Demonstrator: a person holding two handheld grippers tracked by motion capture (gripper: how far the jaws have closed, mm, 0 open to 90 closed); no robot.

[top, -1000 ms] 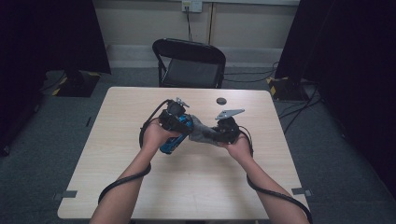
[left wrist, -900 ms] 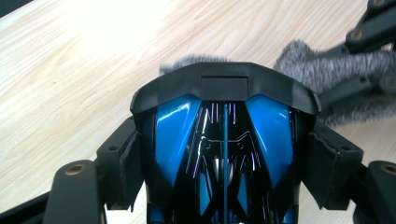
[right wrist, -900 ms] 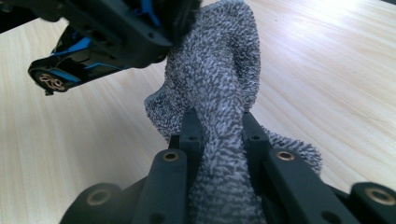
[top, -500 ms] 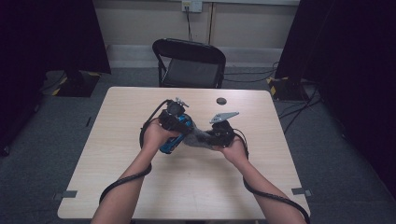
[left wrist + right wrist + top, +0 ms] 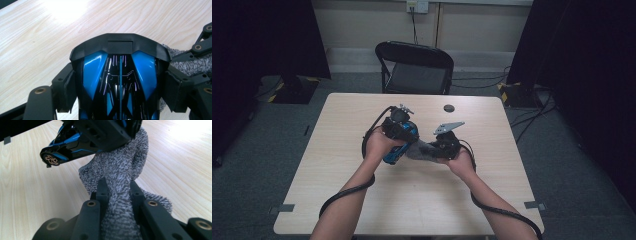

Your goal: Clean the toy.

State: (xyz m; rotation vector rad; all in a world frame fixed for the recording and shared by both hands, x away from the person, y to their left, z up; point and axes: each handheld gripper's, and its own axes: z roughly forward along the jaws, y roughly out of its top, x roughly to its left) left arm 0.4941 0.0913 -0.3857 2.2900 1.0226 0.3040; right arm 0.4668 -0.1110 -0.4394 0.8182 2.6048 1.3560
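The left claw is clamped across the body of a blue and black toy car, held just above the bench near its middle. The right claw pinches a grey cloth that touches the car from below. To wipe well, I think, keep the car steady and drag the cloth along the shiny shell with light pressure (the grip on the cloth is narrow, so it may slip out).
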